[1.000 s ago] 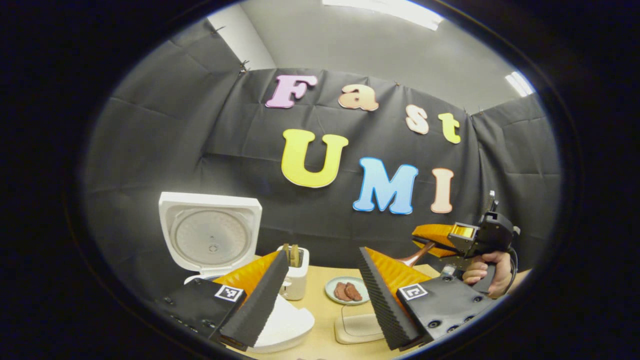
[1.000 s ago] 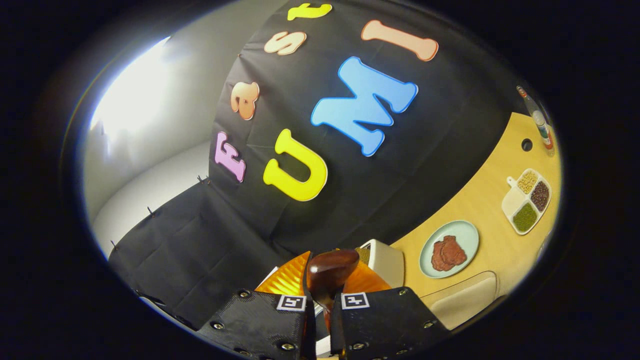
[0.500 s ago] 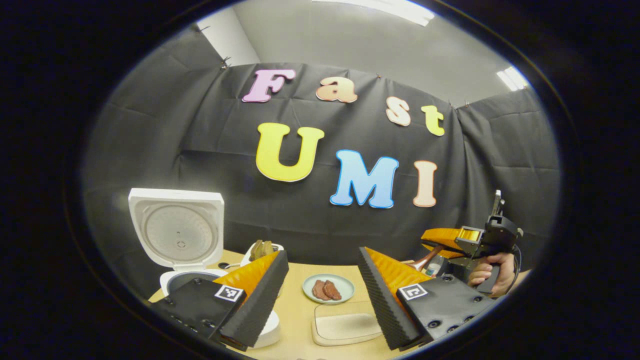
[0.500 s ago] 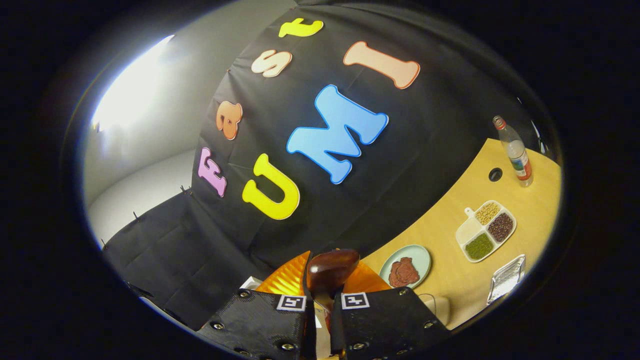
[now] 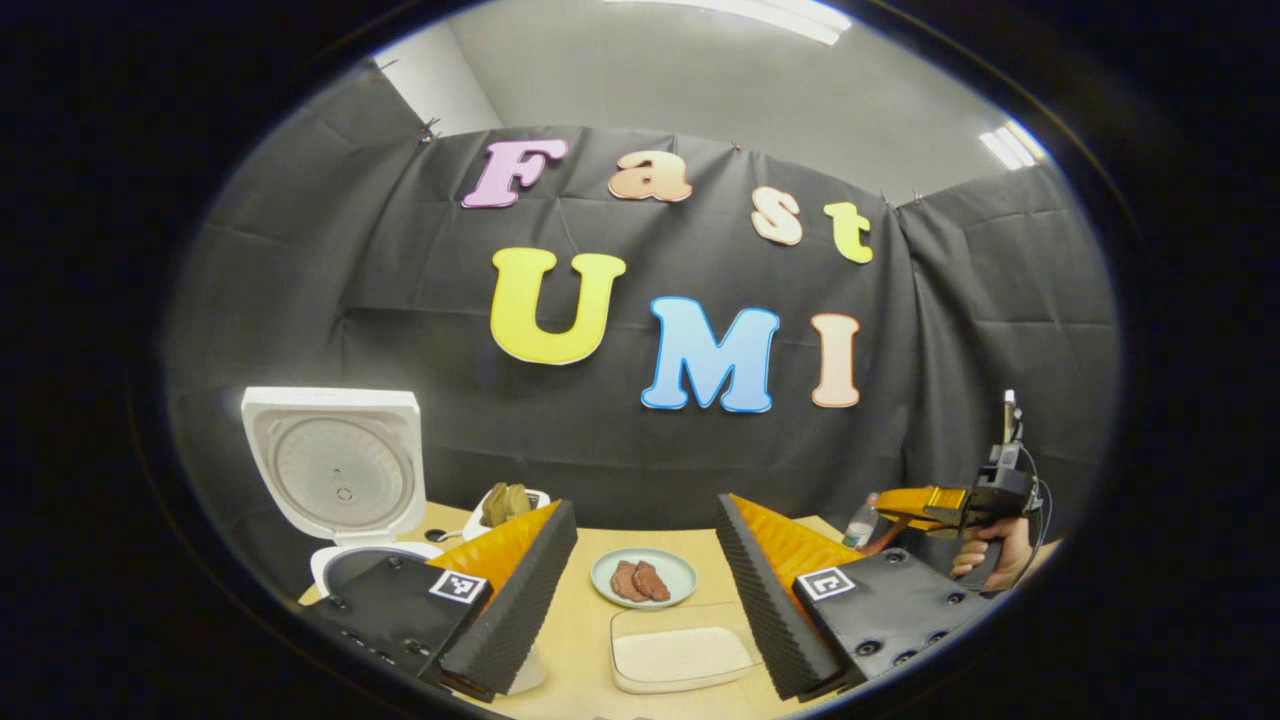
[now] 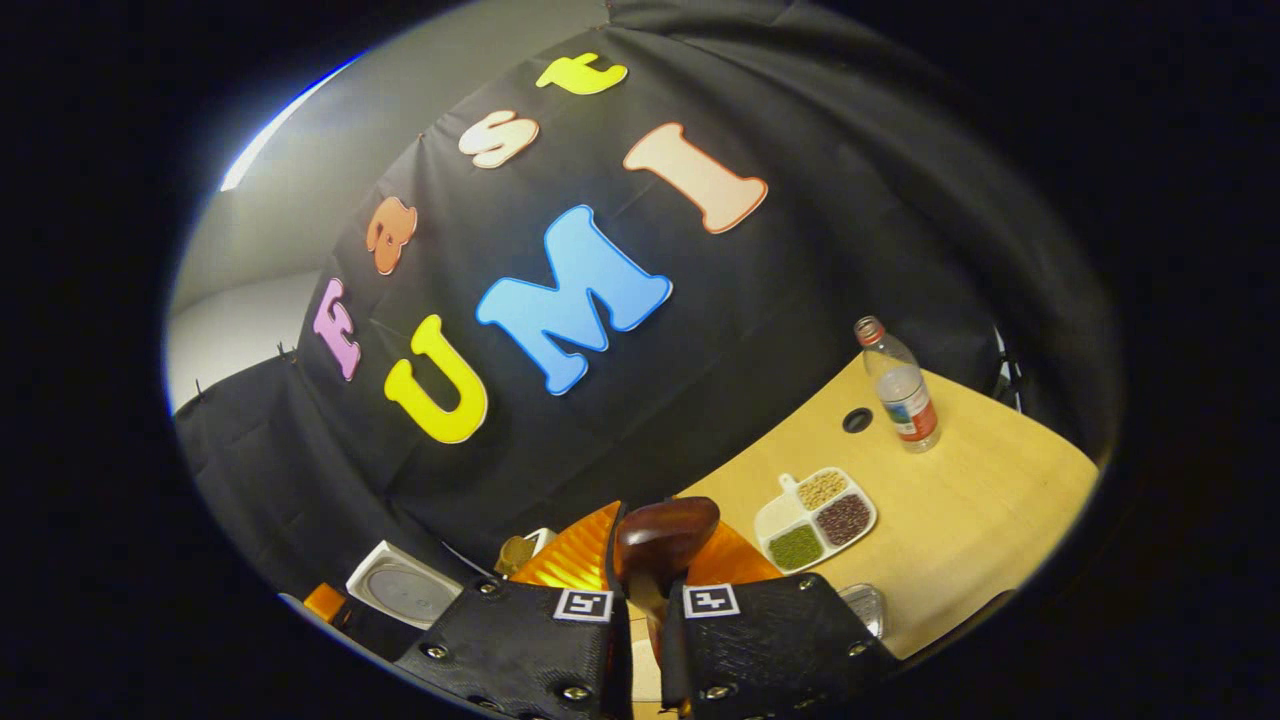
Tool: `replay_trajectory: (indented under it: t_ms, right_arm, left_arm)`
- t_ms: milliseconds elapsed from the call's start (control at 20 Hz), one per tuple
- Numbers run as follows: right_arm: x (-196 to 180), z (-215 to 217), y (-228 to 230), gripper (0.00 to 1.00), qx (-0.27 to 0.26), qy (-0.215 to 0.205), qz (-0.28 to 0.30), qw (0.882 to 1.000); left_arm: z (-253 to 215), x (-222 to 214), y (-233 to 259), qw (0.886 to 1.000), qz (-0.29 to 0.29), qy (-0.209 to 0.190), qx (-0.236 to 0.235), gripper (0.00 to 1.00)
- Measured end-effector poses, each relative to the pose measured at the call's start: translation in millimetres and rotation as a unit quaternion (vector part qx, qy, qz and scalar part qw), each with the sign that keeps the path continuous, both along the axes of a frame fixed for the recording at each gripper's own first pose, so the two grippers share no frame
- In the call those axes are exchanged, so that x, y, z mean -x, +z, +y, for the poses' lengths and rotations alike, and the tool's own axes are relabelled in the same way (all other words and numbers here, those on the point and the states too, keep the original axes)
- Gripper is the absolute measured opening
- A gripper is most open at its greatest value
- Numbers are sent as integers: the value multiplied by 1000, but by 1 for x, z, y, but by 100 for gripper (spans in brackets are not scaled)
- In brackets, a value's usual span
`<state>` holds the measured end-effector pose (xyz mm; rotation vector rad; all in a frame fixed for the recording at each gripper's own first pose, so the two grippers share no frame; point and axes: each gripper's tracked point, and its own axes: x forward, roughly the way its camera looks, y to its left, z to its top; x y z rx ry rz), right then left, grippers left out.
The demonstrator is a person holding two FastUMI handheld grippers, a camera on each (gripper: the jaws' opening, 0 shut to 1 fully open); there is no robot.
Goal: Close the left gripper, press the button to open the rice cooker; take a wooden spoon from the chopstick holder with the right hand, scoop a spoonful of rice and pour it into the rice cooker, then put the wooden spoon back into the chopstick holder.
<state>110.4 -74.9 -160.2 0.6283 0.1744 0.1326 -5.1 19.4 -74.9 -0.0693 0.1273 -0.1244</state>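
Note:
The white rice cooker point(image 5: 335, 480) stands at the left of the table with its lid up; it also shows as the rice cooker point(image 6: 405, 590) low on the left. Beside it is the chopstick holder point(image 5: 505, 500) with wooden utensils in it. My left gripper point(image 5: 643, 510) is open and holds nothing, above the table's near side. My right gripper point(image 6: 650, 548) is shut on the wooden spoon point(image 6: 665, 530), whose dark bowl sticks out past the fingertips. From the left gripper view, that right gripper point(image 5: 915, 500) hangs at the far right, held by a hand point(image 5: 990, 560).
A plate with brown meat point(image 5: 643, 578) and a shallow rectangular dish with pale contents point(image 5: 680, 655) lie mid-table. A divided dish of grains point(image 6: 815, 505), a water bottle point(image 6: 900, 385), a cable hole point(image 6: 857, 420) and a clear container point(image 6: 860, 597) sit on the right.
The right gripper has carried the spoon rightward and lower, tilting less, so the grain dish and bottle came nearer its view's centre. The left gripper drew back from the cooker and stayed open.

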Motion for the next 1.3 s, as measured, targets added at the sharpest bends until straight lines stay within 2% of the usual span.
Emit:
replay_trajectory:
  t_ms: [250, 550, 800, 1050, 1150, 1200, 1300]
  right_arm:
    - [-1, -41, -25, 11, 26, -44, 25, 998]
    - [-1, -45, -64, 11, 81, -70, 57, 993]
    - [-7, -34, -97, 12, 143, -68, 80, 984]
    - [-16, -27, -119, 12, 178, -62, 89, 978]
    - [-9, -25, -137, 19, 187, -53, 116, 974]
    - [-4, -26, -136, 38, 188, -52, 114, 974]
    - [2, -49, -135, 100, 202, -86, 113, 969]
  left_arm:
    - [6, 5, 4, 1000, -1, 14, -11, 97]
    - [8, 11, 3, 1000, 4, 21, -19, 98]
    - [16, 17, 4, 999, 7, 32, -25, 96]
    - [31, 23, 0, 998, 12, 53, -24, 96]
    - [36, 24, 2, 998, 12, 59, -24, 96]
    - [38, 25, 3, 998, 10, 61, -24, 96]
    - [39, 25, 4, 998, 7, 64, -24, 96]
